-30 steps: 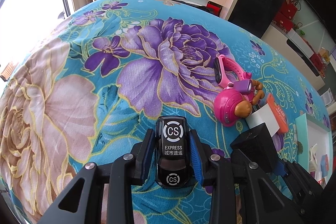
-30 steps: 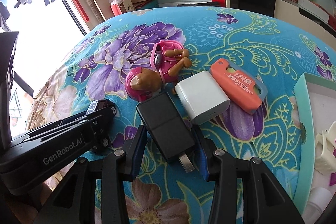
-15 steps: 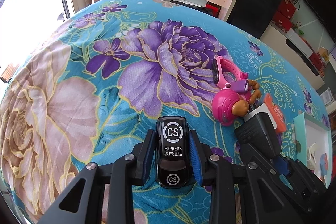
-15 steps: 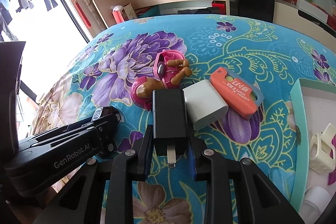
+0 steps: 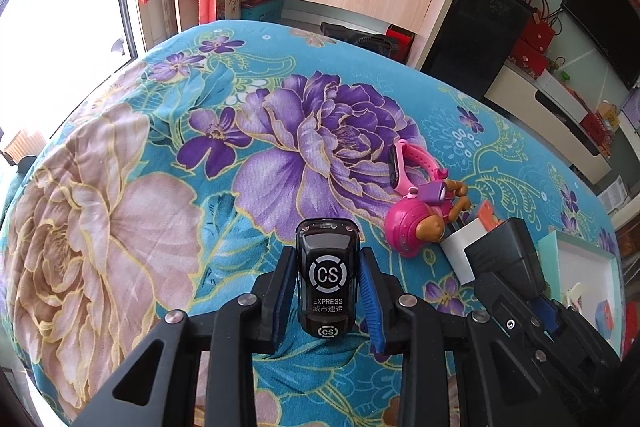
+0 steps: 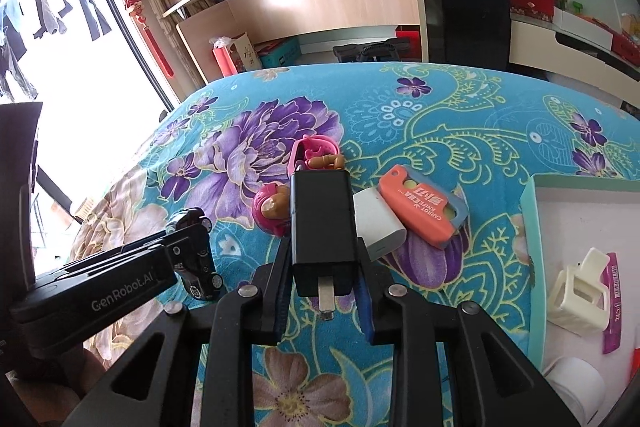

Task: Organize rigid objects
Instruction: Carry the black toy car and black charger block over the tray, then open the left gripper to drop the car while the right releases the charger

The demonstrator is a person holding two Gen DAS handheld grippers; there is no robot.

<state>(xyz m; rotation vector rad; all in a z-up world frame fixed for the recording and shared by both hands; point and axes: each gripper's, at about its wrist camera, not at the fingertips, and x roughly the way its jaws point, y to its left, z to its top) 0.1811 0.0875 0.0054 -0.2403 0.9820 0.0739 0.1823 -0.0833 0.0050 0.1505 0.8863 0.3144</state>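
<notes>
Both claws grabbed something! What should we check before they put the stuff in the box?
1. Left gripper shut on the toy car: ok.
2. Right gripper shut on the black charger: ok.
3. Charger clear of the white charger beside it: cannot tell, they overlap in view.
4. Box in view to the right: ok.
5. Free space in the box beside the white clip: ok, bare floor shows.
6. Grippers apart from each other: ok.
</notes>
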